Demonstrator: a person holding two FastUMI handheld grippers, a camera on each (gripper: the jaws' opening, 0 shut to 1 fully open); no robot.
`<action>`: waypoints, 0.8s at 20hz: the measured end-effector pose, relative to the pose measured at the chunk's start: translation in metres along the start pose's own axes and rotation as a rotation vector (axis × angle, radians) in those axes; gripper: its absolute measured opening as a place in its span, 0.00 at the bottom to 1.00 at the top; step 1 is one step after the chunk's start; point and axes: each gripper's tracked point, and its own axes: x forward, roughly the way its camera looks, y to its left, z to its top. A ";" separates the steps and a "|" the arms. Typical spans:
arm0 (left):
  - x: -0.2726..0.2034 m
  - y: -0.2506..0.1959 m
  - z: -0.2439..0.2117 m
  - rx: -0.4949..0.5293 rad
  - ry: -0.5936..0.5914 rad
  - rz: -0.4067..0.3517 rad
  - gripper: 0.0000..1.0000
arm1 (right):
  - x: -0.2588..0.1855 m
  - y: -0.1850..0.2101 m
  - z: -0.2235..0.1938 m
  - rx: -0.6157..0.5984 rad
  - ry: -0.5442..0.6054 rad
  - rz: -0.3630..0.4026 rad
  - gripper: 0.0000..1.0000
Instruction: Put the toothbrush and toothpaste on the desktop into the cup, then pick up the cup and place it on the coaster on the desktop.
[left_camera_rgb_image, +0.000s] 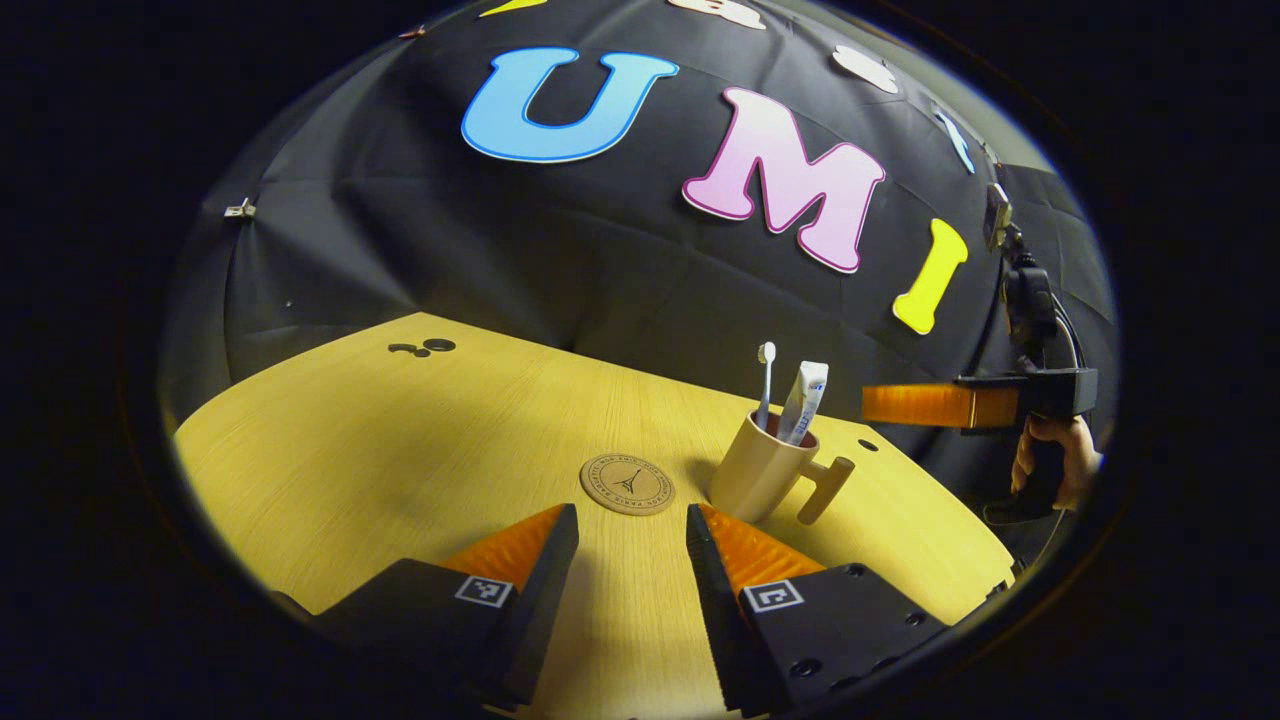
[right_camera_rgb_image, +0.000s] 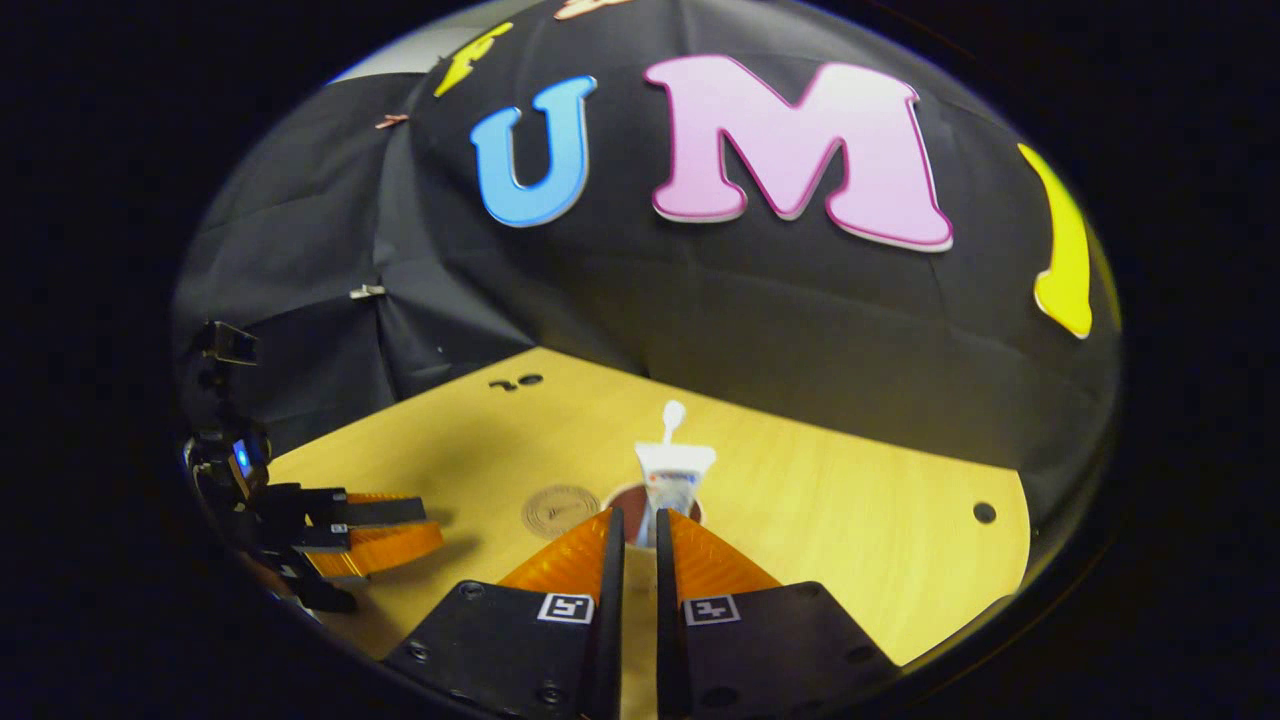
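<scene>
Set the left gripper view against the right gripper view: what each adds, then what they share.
Left gripper view adds: the handle of the cup, and the hand holding the right claw. Right gripper view adds: the open left claw from outside. Shared: toothbrush and toothpaste standing in the cup, the coaster, the table.

A light wooden desktop (left_camera_rgb_image: 400, 450) carries everything. The cup (left_camera_rgb_image: 760, 468) stands on it, just beside the round coaster (left_camera_rgb_image: 627, 484).
</scene>
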 end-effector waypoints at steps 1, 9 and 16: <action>0.008 -0.003 -0.004 0.001 0.008 -0.004 0.69 | 0.000 -0.005 -0.006 0.017 0.037 -0.014 0.18; -0.015 -0.009 -0.015 0.043 0.038 -0.025 0.69 | 0.002 -0.006 -0.045 0.059 0.280 -0.016 0.49; -0.029 -0.013 -0.021 0.052 0.049 -0.049 0.69 | 0.028 0.001 -0.086 -0.001 0.493 0.016 0.50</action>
